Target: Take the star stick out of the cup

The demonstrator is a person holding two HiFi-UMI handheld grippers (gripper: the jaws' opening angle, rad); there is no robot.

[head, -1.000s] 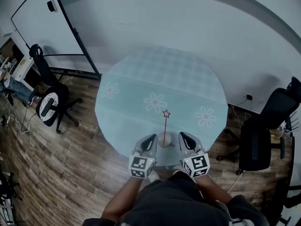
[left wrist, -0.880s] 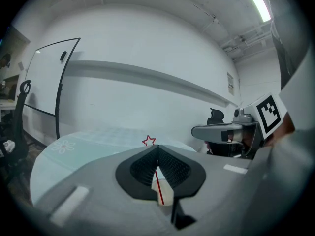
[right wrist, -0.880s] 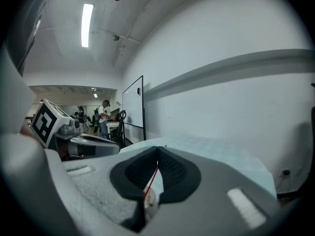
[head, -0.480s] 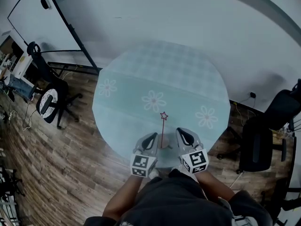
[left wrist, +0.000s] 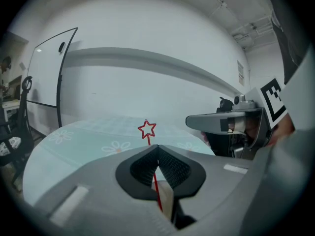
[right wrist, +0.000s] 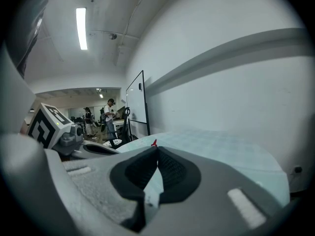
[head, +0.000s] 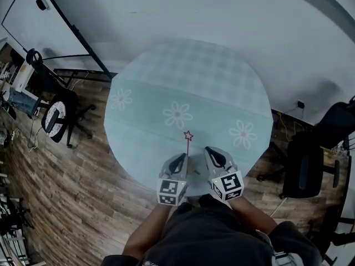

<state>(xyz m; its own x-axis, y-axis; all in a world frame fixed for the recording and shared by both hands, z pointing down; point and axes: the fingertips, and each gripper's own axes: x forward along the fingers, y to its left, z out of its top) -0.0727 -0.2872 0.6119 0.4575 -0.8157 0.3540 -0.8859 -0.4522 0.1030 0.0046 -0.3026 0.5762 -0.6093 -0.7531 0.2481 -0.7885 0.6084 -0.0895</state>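
The jaws of the left gripper (left wrist: 157, 146) were closed tip to tip with nothing caught between them, and the jaws of the right gripper (right wrist: 157, 147) were closed and empty in the same way. The star stick (left wrist: 149, 139) stood nearly upright in the cup (left wrist: 166, 198), which sat near the front edge of the round table (head: 183, 82), between the two grippers. Seen along the left jaws, the stick passed just behind and slightly to the side of the meeting tips, not through them, so it was not yet held. The cup's pale wall showed through the gap under those tips. From the right gripper only the star's red point peeped over the jaw tips. The grippers seemed to be flanking the cup so that one could steady it while the other took the stick, and the jaws would have to part before either could grasp anything. Against the head view of a second earlier, the grippers had drawn a little closer together around the cup, which was now largely hidden between them, and the left jaw tips lay nearer the stick. The stick itself had stayed in the cup.
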